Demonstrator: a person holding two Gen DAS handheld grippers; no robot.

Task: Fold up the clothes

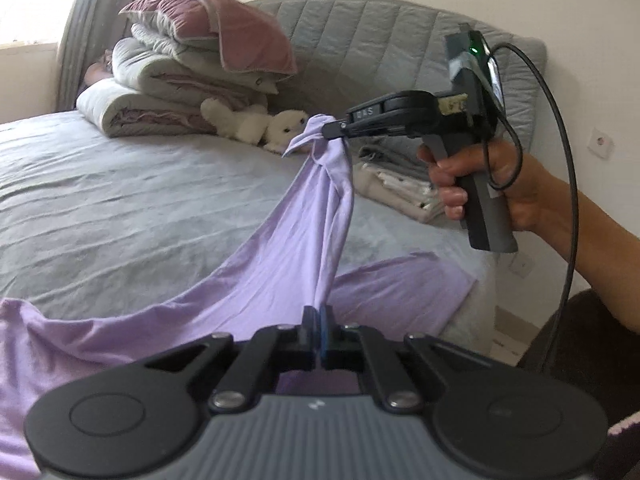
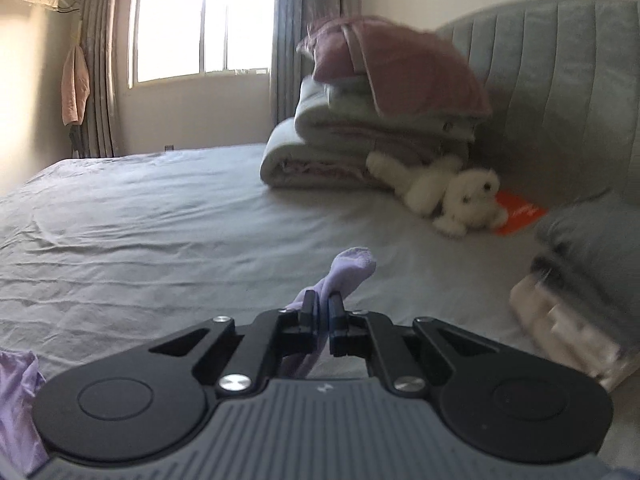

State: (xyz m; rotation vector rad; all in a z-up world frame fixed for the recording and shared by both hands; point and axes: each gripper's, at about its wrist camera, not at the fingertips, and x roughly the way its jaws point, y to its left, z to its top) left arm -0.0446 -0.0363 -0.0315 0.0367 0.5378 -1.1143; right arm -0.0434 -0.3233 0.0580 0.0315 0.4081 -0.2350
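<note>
A lilac garment (image 1: pixel 256 280) hangs stretched above the grey bed (image 1: pixel 120 208). My left gripper (image 1: pixel 321 322) is shut on one bunched edge of it at the bottom of the left wrist view. Higher and farther off, my right gripper (image 1: pixel 334 131) is shut on another corner, held by a hand (image 1: pixel 480 184). The cloth runs taut between the two grippers, and its lower part drapes over the bed's near edge. In the right wrist view the right gripper (image 2: pixel 323 312) pinches a lilac tuft (image 2: pixel 352 268) that sticks out past the fingers; more lilac cloth (image 2: pixel 18 400) shows at lower left.
Folded quilts and a pink pillow (image 1: pixel 192 60) are stacked against the grey headboard (image 1: pixel 380 48). A white plush toy (image 2: pixel 452 196) lies beside them, with an orange card (image 2: pixel 520 212) behind it. Folded clothes (image 1: pixel 400 184) sit at the bed's right side. A window and curtains (image 2: pixel 200 20) are at the far left.
</note>
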